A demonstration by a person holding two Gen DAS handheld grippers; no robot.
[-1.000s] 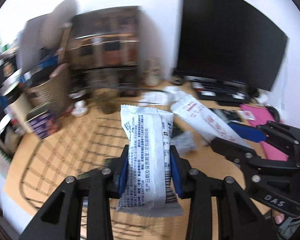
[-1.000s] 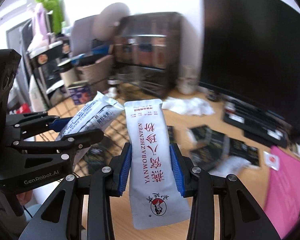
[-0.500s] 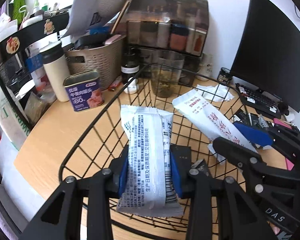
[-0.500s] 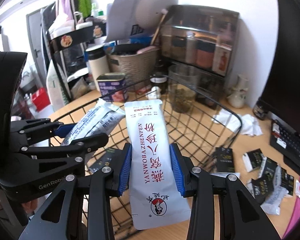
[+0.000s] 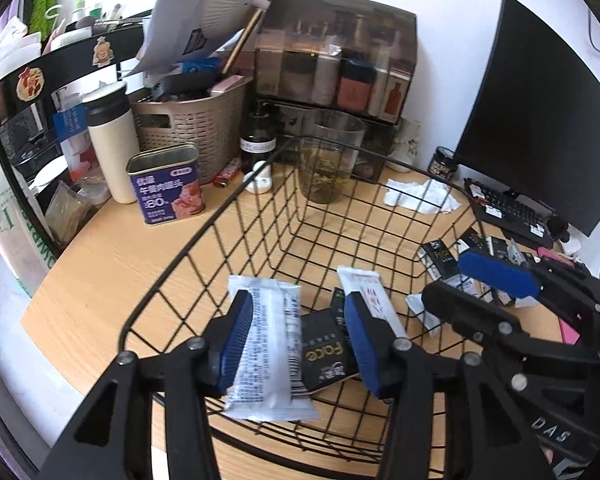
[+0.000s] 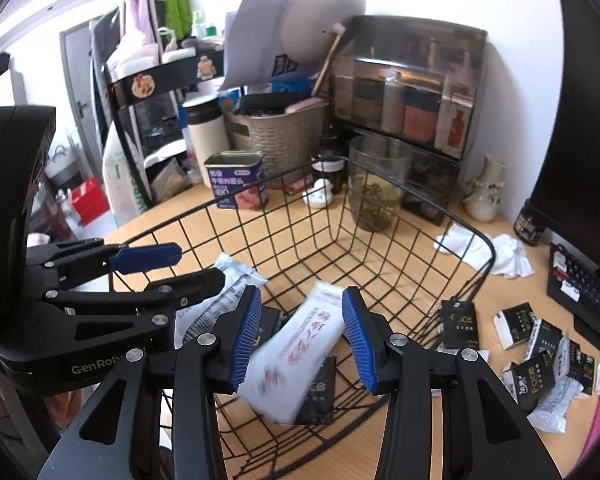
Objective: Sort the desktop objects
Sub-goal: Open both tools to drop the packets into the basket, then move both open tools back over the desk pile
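Both packets (image 5: pixel 266 344) released over basket (image 5: pixel 204 224)

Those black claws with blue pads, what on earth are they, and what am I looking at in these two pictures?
They are two hand-held grippers, each with a camera looking along its fingers, so each picture is one gripper's view. Both hang over a black wire basket on a cluttered wooden desk. The left gripper and the right gripper have just been opening, and their pads no longer squeeze anything. A white packet with black print lies against the left gripper's pad; a white packet with red print appears blurred, apparently dropping. Black sachets lie on the desk outside the basket.
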